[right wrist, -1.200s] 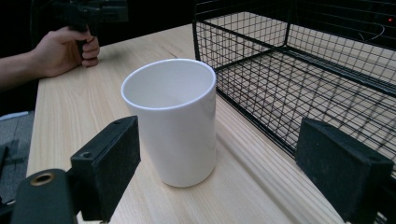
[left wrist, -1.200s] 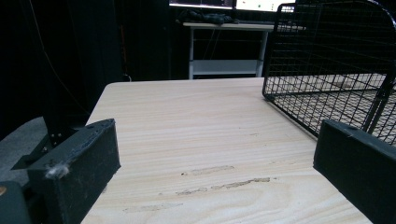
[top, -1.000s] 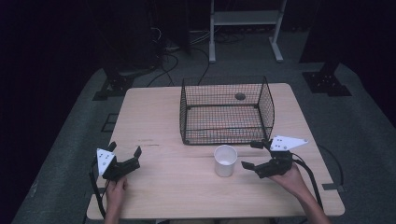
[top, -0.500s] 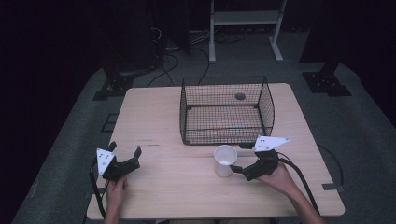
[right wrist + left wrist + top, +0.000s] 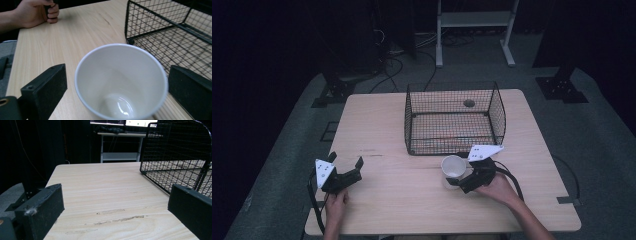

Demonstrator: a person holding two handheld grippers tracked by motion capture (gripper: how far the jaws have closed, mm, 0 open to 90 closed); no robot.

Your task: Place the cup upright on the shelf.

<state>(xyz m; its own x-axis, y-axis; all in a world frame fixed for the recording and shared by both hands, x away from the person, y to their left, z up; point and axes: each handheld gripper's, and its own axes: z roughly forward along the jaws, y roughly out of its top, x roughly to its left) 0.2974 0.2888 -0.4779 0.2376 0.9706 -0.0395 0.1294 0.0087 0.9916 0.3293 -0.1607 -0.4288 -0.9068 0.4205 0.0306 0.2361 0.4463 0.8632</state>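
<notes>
**Open jaws around a white cup**

Pale wood table (image 5: 412,200) with a few scuffed streaks in the grain, standing on grey carpet in a dark room. Behind it, a white shelf frame (image 5: 474,20), black stand feet and loose cables on the floor. On the far half of the table, a black wire basket (image 5: 454,120).

Left hand (image 5: 334,205) low at the near left corner, holding the left gripper (image 5: 346,170) level and angled toward the basket; jaws wide apart, bare tabletop between them.

Right hand (image 5: 497,189) reaching in from the near right, the right gripper (image 5: 458,174) pointed left at the cup (image 5: 454,166). Jaws just opened wide, one on each side of the cup, gaps showing on both sides, pads not pressing. Cup upright, empty, just in front of the basket's near wall.
</notes>
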